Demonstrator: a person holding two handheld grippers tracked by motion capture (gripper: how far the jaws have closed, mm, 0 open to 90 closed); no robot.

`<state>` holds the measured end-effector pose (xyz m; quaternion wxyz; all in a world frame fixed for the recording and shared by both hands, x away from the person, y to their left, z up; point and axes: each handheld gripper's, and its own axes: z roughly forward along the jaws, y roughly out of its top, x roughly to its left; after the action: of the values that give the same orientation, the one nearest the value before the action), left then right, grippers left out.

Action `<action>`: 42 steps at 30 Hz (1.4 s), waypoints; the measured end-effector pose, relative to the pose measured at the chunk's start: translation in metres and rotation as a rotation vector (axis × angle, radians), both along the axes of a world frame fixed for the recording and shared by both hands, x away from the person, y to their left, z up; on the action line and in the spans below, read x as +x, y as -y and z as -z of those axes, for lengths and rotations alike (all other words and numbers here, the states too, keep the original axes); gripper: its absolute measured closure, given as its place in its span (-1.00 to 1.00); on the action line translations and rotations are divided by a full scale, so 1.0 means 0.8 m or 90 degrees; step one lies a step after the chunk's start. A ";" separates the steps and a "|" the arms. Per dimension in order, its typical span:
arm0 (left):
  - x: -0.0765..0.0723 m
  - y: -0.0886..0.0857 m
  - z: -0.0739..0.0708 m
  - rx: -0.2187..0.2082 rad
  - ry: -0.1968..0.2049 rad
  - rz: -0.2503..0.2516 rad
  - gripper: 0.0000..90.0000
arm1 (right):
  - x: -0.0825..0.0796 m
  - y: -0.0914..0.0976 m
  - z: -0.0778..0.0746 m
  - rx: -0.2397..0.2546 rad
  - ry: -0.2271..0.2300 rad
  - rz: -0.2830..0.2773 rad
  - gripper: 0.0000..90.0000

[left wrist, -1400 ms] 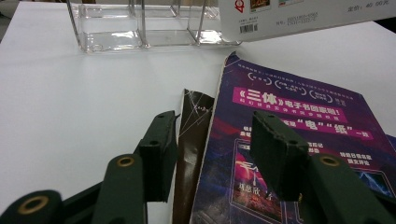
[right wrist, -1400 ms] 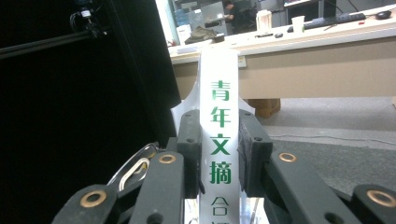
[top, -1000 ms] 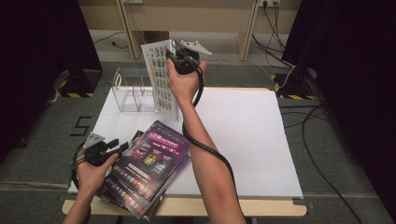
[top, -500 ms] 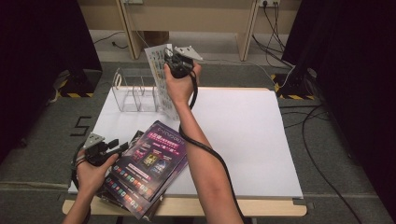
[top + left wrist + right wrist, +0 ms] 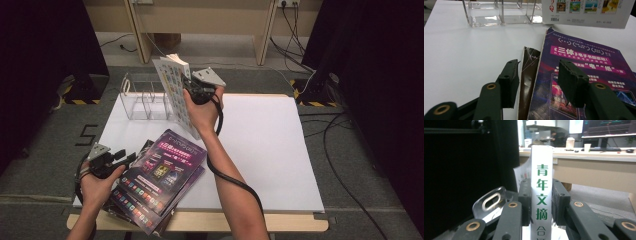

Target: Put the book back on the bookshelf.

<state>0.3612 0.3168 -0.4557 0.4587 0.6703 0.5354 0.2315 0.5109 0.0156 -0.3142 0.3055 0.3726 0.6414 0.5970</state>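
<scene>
Jaws of left gripper [image 5: 131, 159] standing apart at lower left of high view, nothing clamped; in left gripper view both pads hover over the near edge of the purple magazine [image 5: 584, 72], gap between them empty. Contact with the cover hard to judge from this angle, possibly just above it. Left hand [image 5: 97, 182] low at frame bottom left. Purple magazine topping a small fanned stack [image 5: 150, 210] at the lower left of the white table [image 5: 270, 150], a darker cover [image 5: 527, 75] peeking out beside it.

Farther up, centre of high view: right gripper [image 5: 189, 86] raised above the table, jaws clamped on the spine of a white magazine [image 5: 175, 90], held upright with the illustrated cover facing left of frame. Right gripper view confirms: spine with green characters [image 5: 541, 195] pressed between both pads, standing vertical. Right hand [image 5: 202, 110] wrapped round the gripper body, cable trailing down the forearm.

Beyond, upper left of table: clear acrylic divider rack [image 5: 142, 100], just beside and behind the white magazine's lower edge; compartments see-through, with the held magazine outside them.
</scene>
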 end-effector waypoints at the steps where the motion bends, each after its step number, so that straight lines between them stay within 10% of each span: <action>1: 0.000 0.000 0.000 0.001 -0.001 0.001 0.12 | -0.006 0.004 0.002 -0.004 -0.001 -0.006 0.63; 16: 0.000 0.006 -0.003 -0.003 0.000 0.005 0.12 | -0.062 0.068 0.035 -0.048 -0.050 -0.023 0.58; 27: -0.001 0.006 -0.004 -0.004 0.002 0.008 0.11 | -0.043 0.052 0.021 -0.069 -0.083 -0.047 0.43; 40: 0.001 0.005 -0.002 -0.010 0.000 0.008 0.11 | 0.008 0.013 0.038 -0.078 -0.174 -0.180 0.17; 42: 0.001 0.003 -0.002 -0.025 -0.083 0.031 0.20 | 0.004 0.007 0.042 -0.094 -0.176 -0.193 0.17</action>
<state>0.3620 0.3141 -0.4540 0.4417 0.6877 0.5519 0.1655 0.5144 0.0096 -0.3478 0.1477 0.3265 0.7678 0.5311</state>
